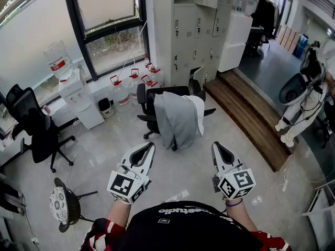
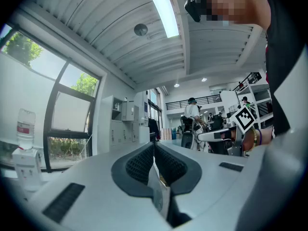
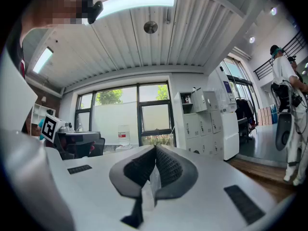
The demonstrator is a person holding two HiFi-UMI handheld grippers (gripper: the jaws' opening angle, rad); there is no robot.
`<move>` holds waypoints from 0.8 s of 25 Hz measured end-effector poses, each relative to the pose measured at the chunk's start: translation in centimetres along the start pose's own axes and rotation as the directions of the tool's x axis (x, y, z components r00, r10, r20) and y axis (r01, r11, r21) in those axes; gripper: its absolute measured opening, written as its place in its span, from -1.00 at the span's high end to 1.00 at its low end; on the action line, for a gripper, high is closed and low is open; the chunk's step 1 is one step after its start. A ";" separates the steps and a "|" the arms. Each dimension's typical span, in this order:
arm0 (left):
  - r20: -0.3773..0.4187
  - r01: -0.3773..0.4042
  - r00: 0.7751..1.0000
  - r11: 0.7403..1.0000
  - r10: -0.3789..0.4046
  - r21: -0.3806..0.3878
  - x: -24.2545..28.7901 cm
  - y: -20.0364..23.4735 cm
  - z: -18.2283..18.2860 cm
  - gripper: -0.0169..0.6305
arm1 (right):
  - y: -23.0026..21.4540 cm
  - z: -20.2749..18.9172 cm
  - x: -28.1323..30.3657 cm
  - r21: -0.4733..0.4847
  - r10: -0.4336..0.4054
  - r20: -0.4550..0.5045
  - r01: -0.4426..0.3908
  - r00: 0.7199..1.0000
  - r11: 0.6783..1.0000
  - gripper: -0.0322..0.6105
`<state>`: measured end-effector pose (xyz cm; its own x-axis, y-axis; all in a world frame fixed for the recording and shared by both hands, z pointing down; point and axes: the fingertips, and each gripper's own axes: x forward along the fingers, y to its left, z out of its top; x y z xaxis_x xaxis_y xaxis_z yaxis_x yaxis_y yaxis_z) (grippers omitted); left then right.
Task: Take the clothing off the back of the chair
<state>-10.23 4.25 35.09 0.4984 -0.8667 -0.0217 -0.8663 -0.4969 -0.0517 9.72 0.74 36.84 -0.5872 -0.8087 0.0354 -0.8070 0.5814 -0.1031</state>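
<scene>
A grey garment (image 1: 176, 118) with a white one (image 1: 198, 112) beside it hangs over the back of a black office chair (image 1: 152, 101) in the middle of the floor. My left gripper (image 1: 151, 146) and my right gripper (image 1: 215, 146) are held level in front of me, short of the chair, both shut with nothing between the jaws. In the left gripper view the left gripper (image 2: 154, 145) has its tips touching. In the right gripper view the right gripper (image 3: 155, 149) is closed the same way. The chair and clothing do not show in either gripper view.
A second black chair (image 1: 32, 124) and a water dispenser (image 1: 77, 93) stand at the left, a round stool (image 1: 64, 204) at the lower left. Water jugs (image 1: 121, 92) and grey lockers (image 1: 192, 25) line the far wall. A wooden step (image 1: 252, 120) and a person (image 1: 309, 88) are at the right.
</scene>
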 end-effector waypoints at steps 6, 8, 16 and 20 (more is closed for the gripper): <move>0.000 0.006 1.000 1.000 -0.006 -0.015 0.2 -0.4 -0.3 0.86 | -0.1 -0.1 -0.1 0.002 0.011 -0.006 -0.011 1.000 1.000 0.86; 0.000 0.008 1.000 1.000 -0.008 -0.016 0.2 -0.5 -0.3 0.86 | -0.1 -0.2 -0.1 0.001 0.010 -0.006 -0.010 1.000 1.000 0.86; -0.002 0.016 1.000 1.000 -0.016 -0.002 0.6 -0.9 -0.3 0.86 | -0.2 0.2 -0.2 -0.004 0.002 0.019 -0.002 1.000 1.000 0.87; -0.003 0.020 1.000 1.000 -0.020 -0.008 0.5 -1.0 -0.3 0.86 | 0.0 0.2 -0.3 0.015 0.006 0.022 -0.006 1.000 1.000 0.87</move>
<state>-9.15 4.29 35.47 0.5151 -0.8569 -0.0179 -0.8566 -0.5140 -0.0446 9.92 0.98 36.60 -0.5905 -0.8069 0.0132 -0.8023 0.5852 -0.1179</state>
